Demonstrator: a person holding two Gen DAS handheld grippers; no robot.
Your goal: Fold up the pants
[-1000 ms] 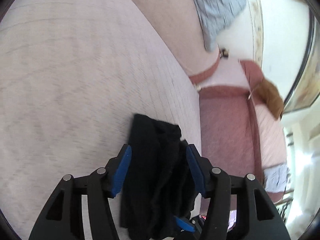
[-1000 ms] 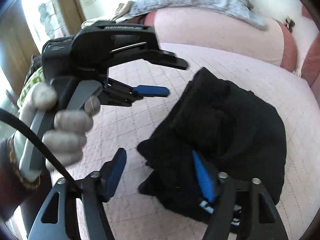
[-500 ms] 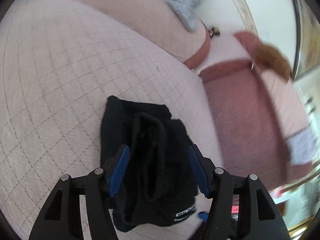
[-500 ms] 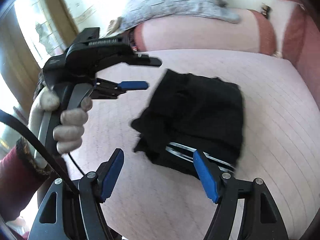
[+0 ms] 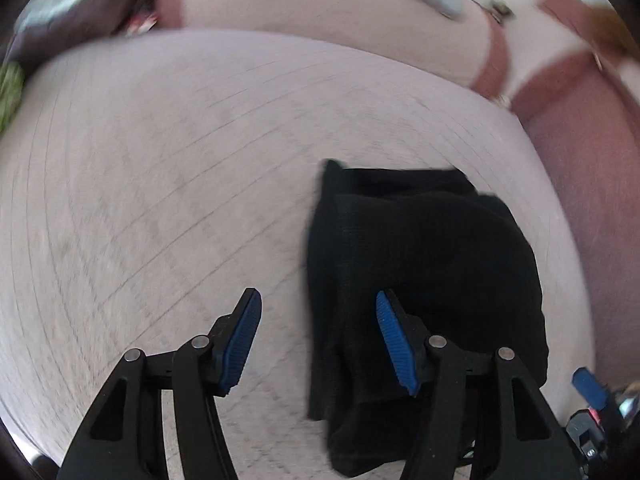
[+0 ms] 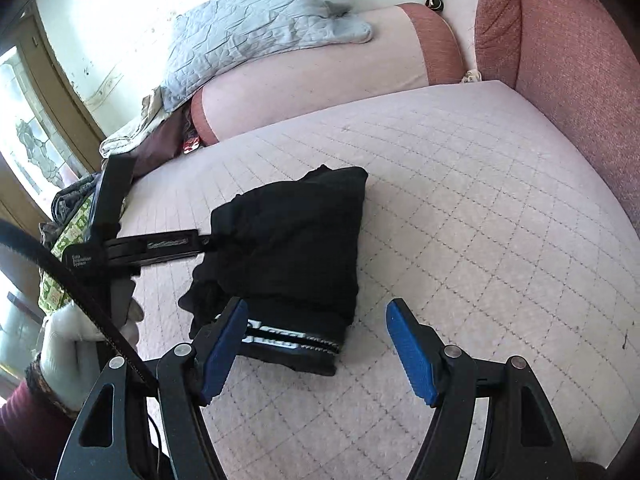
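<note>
The black pants (image 6: 292,248) lie folded into a compact bundle on the pale quilted sofa seat (image 6: 460,200), with a white-lettered waistband at the near edge. In the left wrist view the pants (image 5: 424,264) lie ahead and to the right. My left gripper (image 5: 318,344) is open and empty, its right finger over the bundle's left edge. My right gripper (image 6: 316,344) is open and empty, just in front of the bundle's near right corner. The left gripper's body shows in the right wrist view (image 6: 120,248) at the bundle's left side.
A grey quilted cushion (image 6: 260,28) lies on the pink sofa back. Red-brown sofa cushions (image 6: 568,60) rise at the right. A pile of clothes and green patterned fabric (image 6: 68,232) sits at the seat's left end.
Both grippers have pulled back from the bundle. The left gripper shifted left, so the pants now lie right of its fingers. The right gripper shifted right and the pants lie flat on the seat.
</note>
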